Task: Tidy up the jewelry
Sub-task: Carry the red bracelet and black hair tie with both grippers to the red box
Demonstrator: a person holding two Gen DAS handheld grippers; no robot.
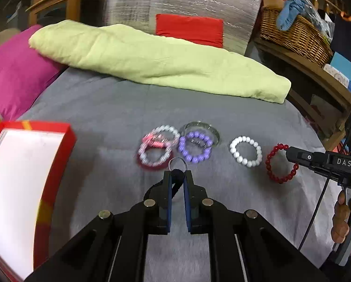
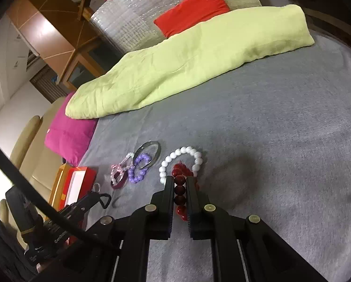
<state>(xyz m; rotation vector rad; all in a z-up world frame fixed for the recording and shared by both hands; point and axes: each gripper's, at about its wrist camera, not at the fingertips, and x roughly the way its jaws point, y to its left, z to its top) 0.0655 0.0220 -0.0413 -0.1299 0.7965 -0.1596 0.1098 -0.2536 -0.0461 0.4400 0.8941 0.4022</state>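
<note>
Right now both grippers are clenched on jewelry. The left gripper [image 1: 177,175] pinches a dark loop carrying a small metal ring [image 1: 177,162], lifted just in front of the pile; in the right wrist view that same loop [image 2: 104,199] hangs from its tip at about 8 o'clock. The right gripper [image 2: 180,183] grips the red bracelet [image 2: 180,188], several beads lined up between its jaws, the strand looking partly raised off the grey blanket [image 2: 281,141].

Laid out on the blanket, seen from the left wrist: the white bracelet [image 1: 246,151] at 2 o'clock from the left tips, the purple bracelet [image 1: 195,148] just above them, overlapping a clear bangle [image 1: 200,127], and the blurred pink bracelets [image 1: 156,145] at 11 o'clock. The open red box [image 1: 55,164], white inside, sits at 9 o'clock, well apart from the pile.

The step in hand looks like pick-and-carry: each piece is grasped, none boxed yet. Next, I'd judge, the left gripper swings toward 9 o'clock and releases over the lining, and the right one follows, lifting clear so the red beads don't drag the white bracelet along.
</note>
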